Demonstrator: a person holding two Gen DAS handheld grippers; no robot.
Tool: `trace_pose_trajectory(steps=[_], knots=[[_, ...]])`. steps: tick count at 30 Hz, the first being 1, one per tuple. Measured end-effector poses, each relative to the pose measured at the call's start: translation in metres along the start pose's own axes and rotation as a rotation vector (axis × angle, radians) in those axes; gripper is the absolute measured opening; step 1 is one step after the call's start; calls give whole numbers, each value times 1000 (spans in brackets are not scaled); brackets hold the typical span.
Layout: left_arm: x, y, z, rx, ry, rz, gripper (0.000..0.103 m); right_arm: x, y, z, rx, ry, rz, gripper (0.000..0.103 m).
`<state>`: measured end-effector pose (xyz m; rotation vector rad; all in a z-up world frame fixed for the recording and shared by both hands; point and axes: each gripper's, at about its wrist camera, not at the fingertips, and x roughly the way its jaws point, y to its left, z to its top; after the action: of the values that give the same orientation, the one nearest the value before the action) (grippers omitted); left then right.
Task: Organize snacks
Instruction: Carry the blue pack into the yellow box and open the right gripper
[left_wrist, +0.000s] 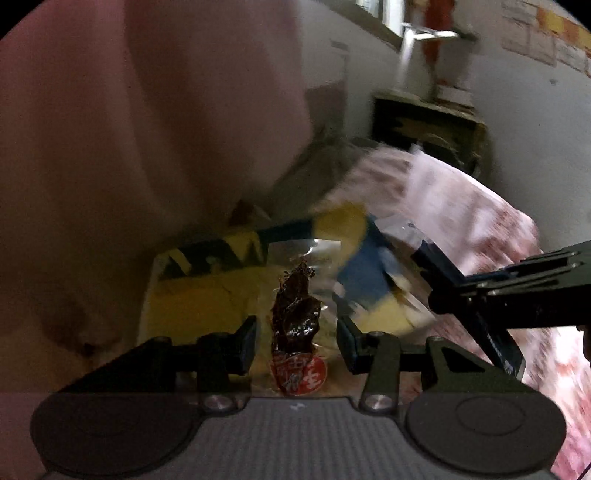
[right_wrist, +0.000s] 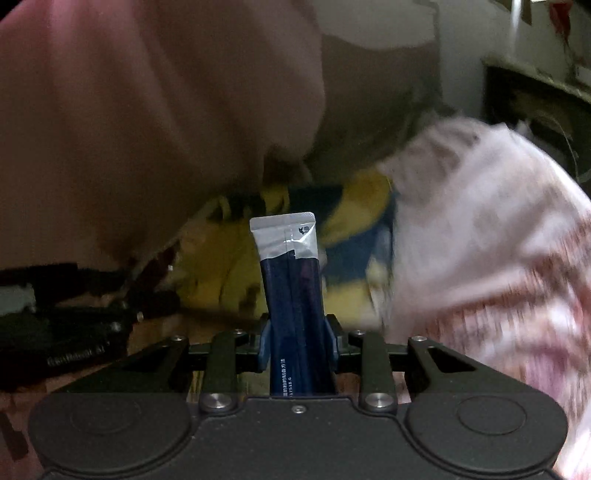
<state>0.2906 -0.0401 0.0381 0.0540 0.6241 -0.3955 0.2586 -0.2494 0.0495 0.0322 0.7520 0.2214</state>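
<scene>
1. Between the fingers of the right gripper (right_wrist: 298, 343) stands a dark blue stick sachet (right_wrist: 293, 295), upright, with a silver crimped top; the jaws are clenched on its lower part, one pad flat against each side

2. I judge the sachet light and soft-walled, its foil slick; it is best held across the flat faces near the bottom seal, as now, where the filling gives some body; a harder squeeze could crease or burst it

3. In the left wrist view a clear packet of dark dried meat (left_wrist: 295, 325) with a round red label lies in the gap of the left gripper (left_wrist: 297, 341); the jaws stand apart, wider than the packet, and I cannot tell whether either pad touches the film; I would call this gripper released, or closing at most

4. That packet looks light, floppy and slippery; the sealed end by the label seems the surest place to pinch, since the lumpy meat would not sit flat between the pads

5. Behind both lies a yellow and blue snack bag (left_wrist: 207, 291), blurred; a pink patterned cloth (right_wrist: 480, 240) fills the right side

6. The right gripper reaches in from the right of the left wrist view, its sachet just beside the yellow and blue bag; contact between them is not clear
</scene>
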Motion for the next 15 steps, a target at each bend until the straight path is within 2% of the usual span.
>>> trace_pose_trajectory(steps=[3,6,11,15], knots=[[24,21,13,-37,-14,17,49,30,5,33,-11,-20,2,31],[50,38,22,-69,-1,29,49,62,0,55,61,-38,23,31],[90,55,28,-105,44,34,49,109,-11,73,145,-35,22,31],[122,62,27,-110,85,33,50,139,-19,72,193,-9,18,31]])
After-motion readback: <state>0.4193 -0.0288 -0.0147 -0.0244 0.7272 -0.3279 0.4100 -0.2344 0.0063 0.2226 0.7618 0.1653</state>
